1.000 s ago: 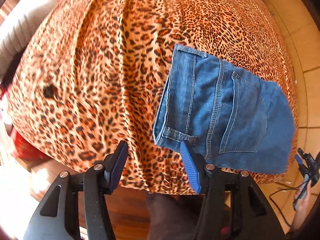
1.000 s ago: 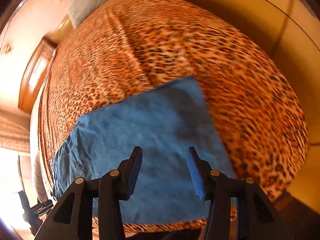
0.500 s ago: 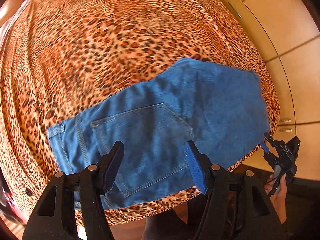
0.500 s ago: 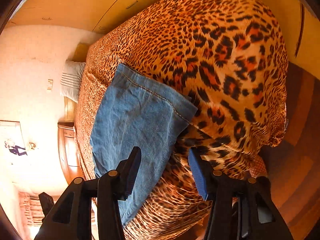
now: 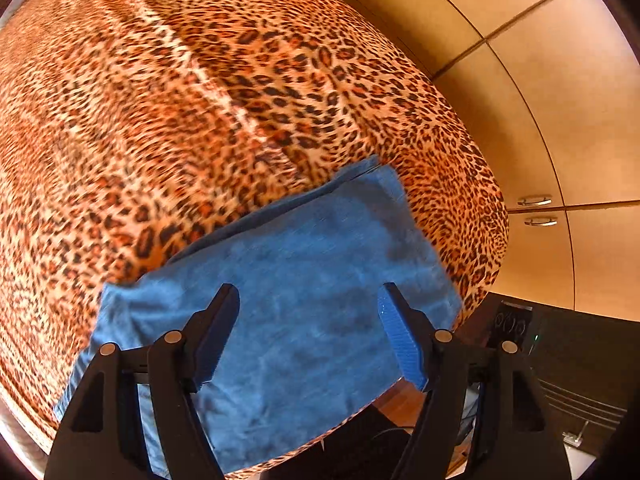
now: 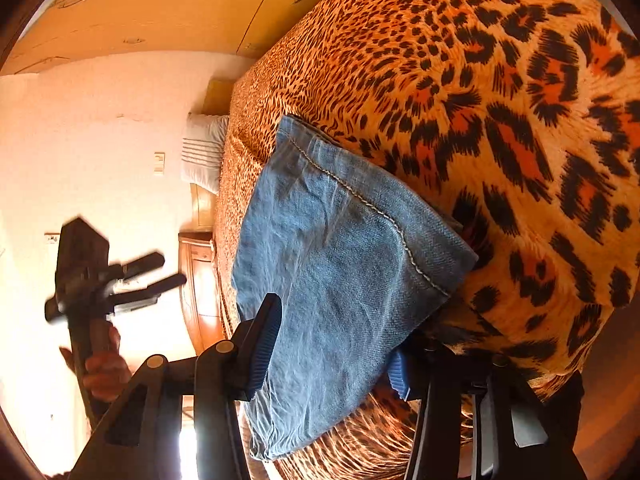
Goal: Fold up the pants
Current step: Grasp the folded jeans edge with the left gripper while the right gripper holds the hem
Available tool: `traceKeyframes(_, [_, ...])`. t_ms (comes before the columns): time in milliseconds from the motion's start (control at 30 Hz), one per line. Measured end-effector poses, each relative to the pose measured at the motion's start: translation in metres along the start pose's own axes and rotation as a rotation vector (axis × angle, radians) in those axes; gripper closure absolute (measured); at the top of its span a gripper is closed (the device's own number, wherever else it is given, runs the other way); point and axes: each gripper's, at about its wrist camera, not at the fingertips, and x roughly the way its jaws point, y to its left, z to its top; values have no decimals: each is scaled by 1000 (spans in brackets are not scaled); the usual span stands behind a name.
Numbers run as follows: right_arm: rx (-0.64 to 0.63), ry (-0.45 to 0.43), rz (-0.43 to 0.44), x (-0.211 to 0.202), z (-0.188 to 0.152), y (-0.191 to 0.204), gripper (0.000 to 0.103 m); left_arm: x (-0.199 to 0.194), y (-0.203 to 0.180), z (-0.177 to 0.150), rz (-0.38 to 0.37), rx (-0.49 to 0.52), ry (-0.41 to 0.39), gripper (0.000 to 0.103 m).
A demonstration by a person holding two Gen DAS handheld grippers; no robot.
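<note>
Folded blue jeans (image 5: 304,300) lie near a corner of the leopard-print bed (image 5: 200,100). My left gripper (image 5: 308,292) points down over the plain folded end, its jaws opening, with nothing pinched between the pads. In the right wrist view the hemmed corner of the jeans (image 6: 340,260) sits between the fingers of my right gripper (image 6: 336,336). One finger is on the upper side; the other is partly hidden under the denim. No squeeze shows in the cloth. The left gripper (image 6: 172,270) appears blurred at the left, held by a hand (image 6: 104,364).
Wooden wardrobe doors (image 5: 560,100) with metal handles (image 5: 534,201) stand close beside the bed. A dark device (image 5: 560,352) sits on the floor by the bed corner. A white pillow (image 6: 202,152) and a wooden nightstand (image 6: 198,288) are at the far end.
The left gripper swept along the jeans from the waistband and pocket to the plain end, and its jaws widened. The right gripper sank, rolled, and closed in on the hem corner.
</note>
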Motion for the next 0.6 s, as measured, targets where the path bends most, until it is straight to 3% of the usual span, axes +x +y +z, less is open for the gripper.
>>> traceKeyframes(100, [-11, 39, 17, 1, 0, 0, 56, 31, -26, 39, -14, 89, 97, 31])
traceKeyframes(200, [-7, 66, 52, 2, 4, -5, 56, 57, -51, 57, 42, 253, 189, 31])
traceKeyframes(400, [-25, 118, 93, -1, 8, -15, 60, 85, -86, 60, 226, 583, 221, 31])
traceKeyframes(500, [-28, 116, 89, -1, 7, -19, 64, 99, -97, 67, 291, 675, 231, 31])
traceKeyframes(600, [-35, 93, 84, -9, 2, -29, 66, 115, -104, 73, 294, 720, 268, 31])
